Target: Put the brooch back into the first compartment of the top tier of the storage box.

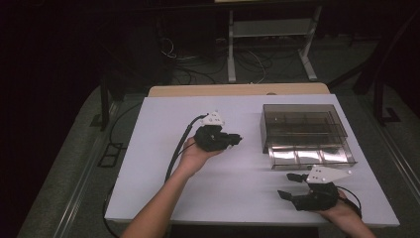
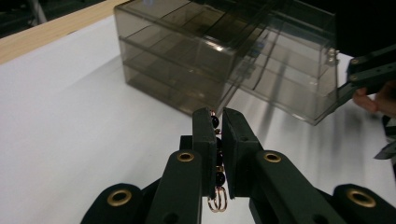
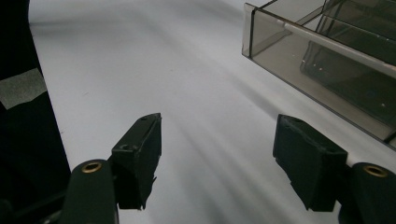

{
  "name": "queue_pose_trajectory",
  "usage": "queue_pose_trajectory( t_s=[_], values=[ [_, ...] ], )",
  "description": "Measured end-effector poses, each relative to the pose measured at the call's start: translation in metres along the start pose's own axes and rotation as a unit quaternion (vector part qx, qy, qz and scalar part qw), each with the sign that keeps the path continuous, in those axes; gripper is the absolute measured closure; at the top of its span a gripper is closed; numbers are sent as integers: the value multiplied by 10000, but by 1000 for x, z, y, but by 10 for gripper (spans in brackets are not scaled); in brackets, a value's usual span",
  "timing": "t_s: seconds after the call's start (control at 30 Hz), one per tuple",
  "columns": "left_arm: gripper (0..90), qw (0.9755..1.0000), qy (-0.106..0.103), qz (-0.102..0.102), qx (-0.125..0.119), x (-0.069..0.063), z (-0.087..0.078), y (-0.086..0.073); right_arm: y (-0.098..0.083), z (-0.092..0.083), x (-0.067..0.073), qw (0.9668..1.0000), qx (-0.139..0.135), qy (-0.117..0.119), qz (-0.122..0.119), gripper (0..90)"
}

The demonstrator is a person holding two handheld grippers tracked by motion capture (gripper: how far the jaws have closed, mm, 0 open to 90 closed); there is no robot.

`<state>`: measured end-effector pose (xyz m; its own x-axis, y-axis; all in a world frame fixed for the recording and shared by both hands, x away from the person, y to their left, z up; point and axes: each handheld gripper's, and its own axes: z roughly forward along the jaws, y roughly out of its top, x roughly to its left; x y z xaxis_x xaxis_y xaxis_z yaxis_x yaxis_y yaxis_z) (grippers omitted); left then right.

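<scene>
Your left tongs (image 2: 215, 140) pinch a beaded chain (image 2: 216, 154), lifted off the table (image 1: 163, 148) toward the box (image 1: 302, 131); right tongs (image 3: 219, 158) released, idle by its open drawer (image 1: 312, 156).

A string of dark beads (image 2: 215, 154) linked by coppery wire is clamped upright between the closed jaws of the left tool (image 2: 215, 122). Two small coppery rings are seen hanging at its lower end.

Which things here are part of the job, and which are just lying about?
In the job:
- left gripper, shut on a beaded chain
- smoky drawer box, bottom drawer pulled out
- right gripper, open

Lying about:
- floor cables
- white stand
</scene>
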<state>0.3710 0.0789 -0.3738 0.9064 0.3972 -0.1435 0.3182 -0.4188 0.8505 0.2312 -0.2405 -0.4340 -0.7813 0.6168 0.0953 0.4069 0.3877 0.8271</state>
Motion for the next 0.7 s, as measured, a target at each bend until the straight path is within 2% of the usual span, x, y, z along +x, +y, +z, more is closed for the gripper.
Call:
queue_pose_trajectory(
  t_s=[0.7],
  values=[
    [836, 9986, -429, 286, -97, -29, 9, 19, 0, 0, 0, 10000, -1, 3, 12, 318]
  ],
)
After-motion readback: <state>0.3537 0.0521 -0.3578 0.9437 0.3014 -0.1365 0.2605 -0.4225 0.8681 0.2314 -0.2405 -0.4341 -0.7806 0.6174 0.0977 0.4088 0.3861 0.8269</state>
